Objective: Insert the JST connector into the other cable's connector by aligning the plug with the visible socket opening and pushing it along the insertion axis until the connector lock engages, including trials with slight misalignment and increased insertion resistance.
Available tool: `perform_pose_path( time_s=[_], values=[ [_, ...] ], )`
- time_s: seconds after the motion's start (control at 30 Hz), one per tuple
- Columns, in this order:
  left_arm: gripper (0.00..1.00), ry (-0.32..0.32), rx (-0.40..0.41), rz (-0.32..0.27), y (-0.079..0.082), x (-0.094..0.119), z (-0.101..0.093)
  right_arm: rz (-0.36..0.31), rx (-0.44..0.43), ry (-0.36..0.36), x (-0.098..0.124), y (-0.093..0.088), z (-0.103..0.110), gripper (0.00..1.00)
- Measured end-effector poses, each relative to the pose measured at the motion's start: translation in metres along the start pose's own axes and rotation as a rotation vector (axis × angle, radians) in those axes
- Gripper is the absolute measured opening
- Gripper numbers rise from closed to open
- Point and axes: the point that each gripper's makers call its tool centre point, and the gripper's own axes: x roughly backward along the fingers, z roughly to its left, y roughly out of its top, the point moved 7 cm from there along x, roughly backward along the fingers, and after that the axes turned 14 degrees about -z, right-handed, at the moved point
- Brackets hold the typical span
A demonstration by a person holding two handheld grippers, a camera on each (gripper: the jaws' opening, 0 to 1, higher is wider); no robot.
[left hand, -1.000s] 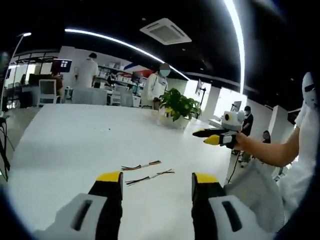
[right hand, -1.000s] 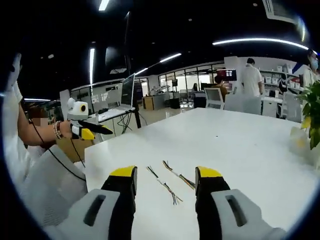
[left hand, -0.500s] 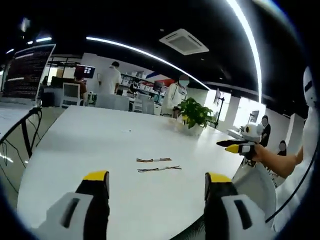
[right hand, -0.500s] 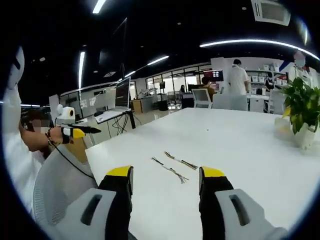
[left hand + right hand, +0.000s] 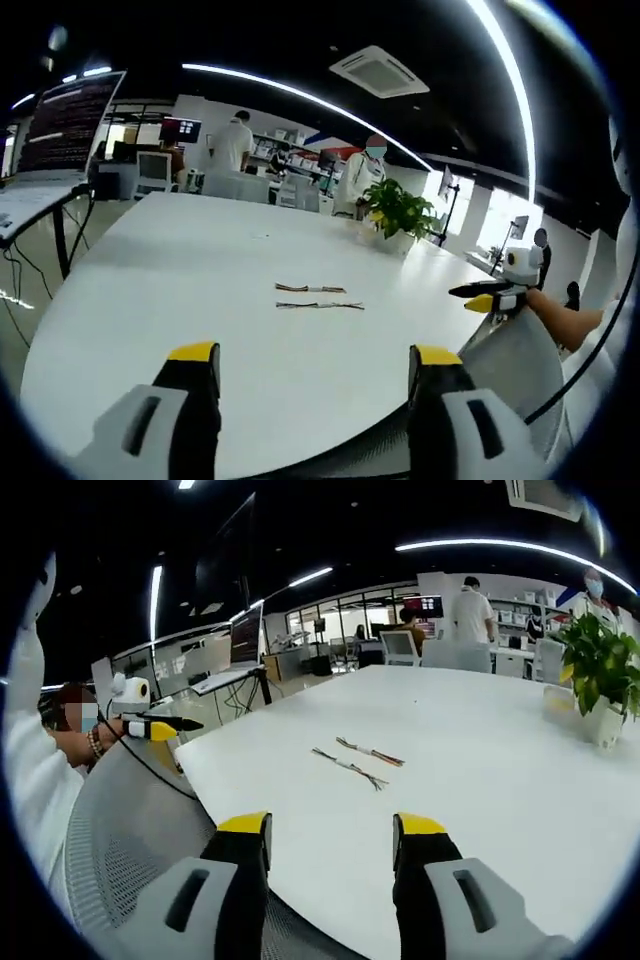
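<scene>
Two short cables with coloured wires lie side by side on the white table (image 5: 180,270): the farther cable (image 5: 310,289) and the nearer cable (image 5: 320,305). In the right gripper view they show as one cable (image 5: 371,751) and the other cable (image 5: 348,767). My left gripper (image 5: 313,362) stands open over the table's near edge, well short of the cables, nothing between its yellow-tipped jaws. My right gripper (image 5: 330,830) is open too, back from the table (image 5: 500,740). The right gripper (image 5: 487,294) appears at the right of the left gripper view; the left gripper (image 5: 160,726) appears at the left of the right gripper view.
A potted plant (image 5: 398,215) stands at the table's far side, also seen as the plant (image 5: 600,680). A grey mesh chair back (image 5: 120,820) sits against the table's near edge. Several people stand at desks in the background.
Both cameras have drawn back from the table; the cables look smaller and farther, and the mesh chair back now shows below the table edge. Both grippers stay open.
</scene>
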Motion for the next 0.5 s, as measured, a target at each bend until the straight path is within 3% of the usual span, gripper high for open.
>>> perform_pose_path(
  time_s=[0.2,0.4,0.5],
  values=[
    [0.78,-0.012,0.005,0.036,-0.0092,-0.0041,-0.0023,0.004,-0.03,-0.006,0.0019,-0.006,0.0016,0.47],
    [0.77,-0.017,0.046,0.001,-0.0085,-0.0048,-0.0036,0.05,-0.064,0.001,0.0005,-0.0116,0.0044,0.43],
    [0.76,-0.023,0.041,0.018,-0.009,-0.0053,-0.0059,0.054,-0.062,0.0,0.0004,-0.0116,0.0053,0.42]
  ],
)
